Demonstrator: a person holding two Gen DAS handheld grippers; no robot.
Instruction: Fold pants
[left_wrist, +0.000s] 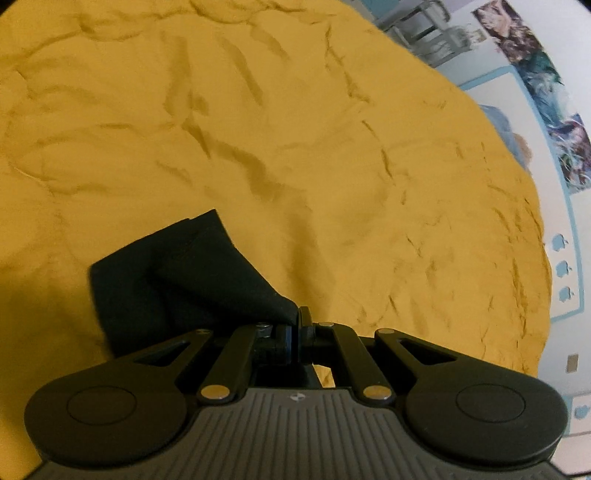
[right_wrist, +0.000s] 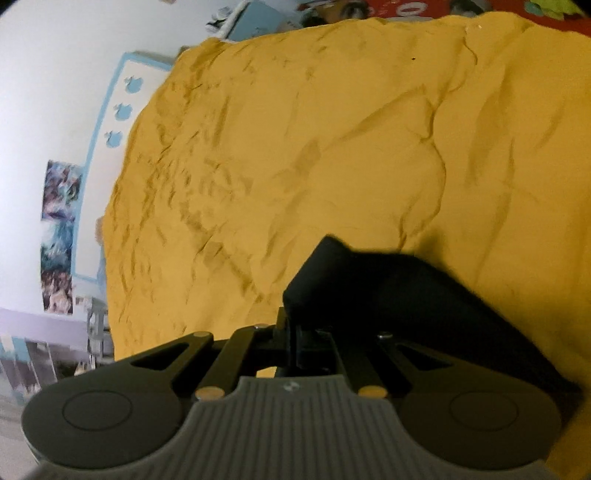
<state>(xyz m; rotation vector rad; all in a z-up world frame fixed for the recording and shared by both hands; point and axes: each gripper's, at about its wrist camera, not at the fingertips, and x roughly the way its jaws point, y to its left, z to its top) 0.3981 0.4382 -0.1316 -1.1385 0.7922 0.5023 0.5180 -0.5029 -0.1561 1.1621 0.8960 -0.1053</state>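
The pants (left_wrist: 177, 280) are dark, near black, and only one end of them shows in each view. In the left wrist view my left gripper (left_wrist: 298, 318) is shut on a corner of the cloth, which trails away to the left over the yellow sheet (left_wrist: 332, 155). In the right wrist view my right gripper (right_wrist: 293, 332) is shut on another corner of the pants (right_wrist: 388, 295), and the fabric hangs off to the right. The rest of the garment lies below the grippers and is hidden.
A rumpled yellow sheet (right_wrist: 295, 147) covers a bed and fills both views. Its edge (left_wrist: 543, 258) borders a white wall with blue-framed panels (left_wrist: 565, 240) and pictures (right_wrist: 59, 229). A chair (right_wrist: 96, 328) stands beyond the bed. Red patterned bedding (right_wrist: 424, 9) lies at the far end.
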